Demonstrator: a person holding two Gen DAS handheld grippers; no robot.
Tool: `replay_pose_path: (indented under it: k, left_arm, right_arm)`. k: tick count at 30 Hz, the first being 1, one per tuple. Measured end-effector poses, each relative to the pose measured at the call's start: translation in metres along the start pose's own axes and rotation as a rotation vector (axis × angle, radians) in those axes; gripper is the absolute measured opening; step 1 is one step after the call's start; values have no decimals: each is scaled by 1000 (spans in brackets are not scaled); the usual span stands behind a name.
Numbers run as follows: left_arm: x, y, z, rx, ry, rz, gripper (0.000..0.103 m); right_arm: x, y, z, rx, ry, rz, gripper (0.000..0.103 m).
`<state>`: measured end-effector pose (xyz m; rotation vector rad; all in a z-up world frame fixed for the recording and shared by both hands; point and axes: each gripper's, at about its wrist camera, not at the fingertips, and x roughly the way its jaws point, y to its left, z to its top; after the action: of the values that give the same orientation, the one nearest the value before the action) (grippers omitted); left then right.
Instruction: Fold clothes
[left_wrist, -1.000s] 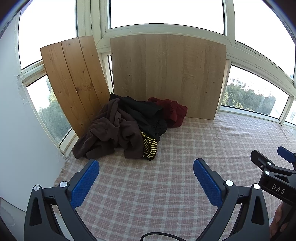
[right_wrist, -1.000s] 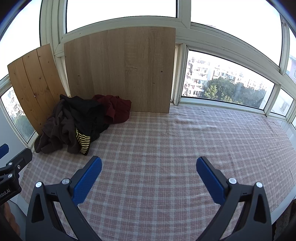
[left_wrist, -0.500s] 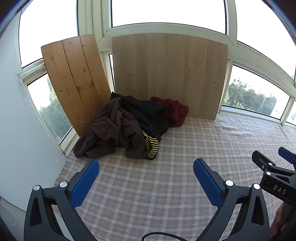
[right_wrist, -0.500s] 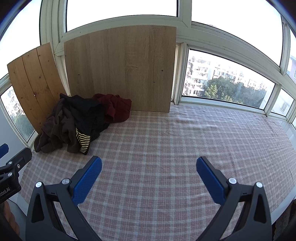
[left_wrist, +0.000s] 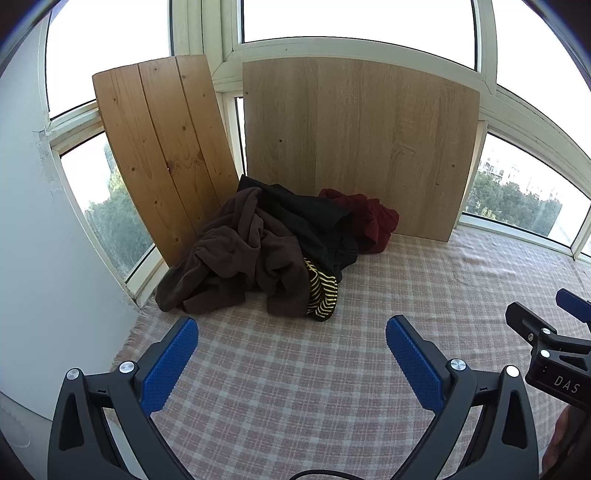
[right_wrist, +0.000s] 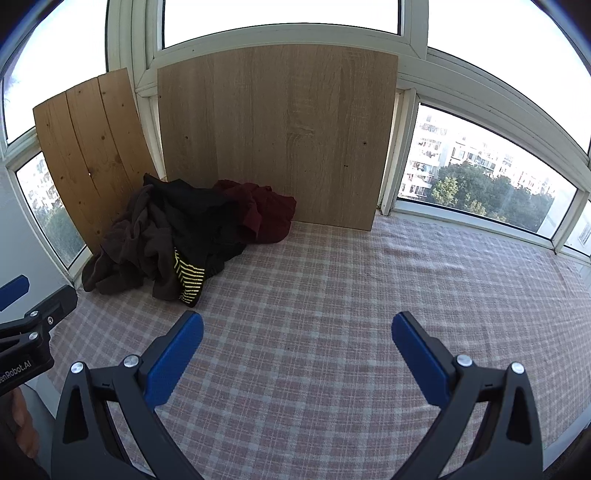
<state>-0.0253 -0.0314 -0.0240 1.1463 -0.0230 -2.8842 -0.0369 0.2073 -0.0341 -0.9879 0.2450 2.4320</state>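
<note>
A heap of clothes lies in the far left corner of the checked cloth: a brown garment (left_wrist: 240, 258), a black one (left_wrist: 314, 221), a dark red one (left_wrist: 373, 221) and a black-and-yellow striped piece (left_wrist: 321, 291). The heap also shows in the right wrist view (right_wrist: 177, 236). My left gripper (left_wrist: 291, 354) is open and empty, just short of the heap. My right gripper (right_wrist: 297, 350) is open and empty, over bare cloth to the right of the heap.
Two wooden boards lean on the window behind the heap, an orange one (left_wrist: 162, 147) and a pale one (left_wrist: 358, 147). The pink checked cloth (right_wrist: 369, 295) covers the surface. A white wall (left_wrist: 44, 258) bounds the left side. Window frames run along the back.
Both grippers have moved slightly forward and left toward the heap. The jaws stay open. The clothes have not moved.
</note>
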Motion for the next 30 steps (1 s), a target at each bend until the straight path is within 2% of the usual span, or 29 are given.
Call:
replay_pose_path:
  k: [13,19,24,30]
  left_arm:
    - [47,50,6,-72,10,68,103]
    - [86,83,-5,-129,83,137,103]
    - [120,95,-15,-142,195,137,103]
    - [147,111,-14,-185,219,134,103]
  right_arm:
    - [60,31,17,-47,38,108,103]
    - [110,56,21,-74,91,212,103]
    - [147,87,26,-125,128,256,103]
    - [175,133,36,-235,112,367,103]
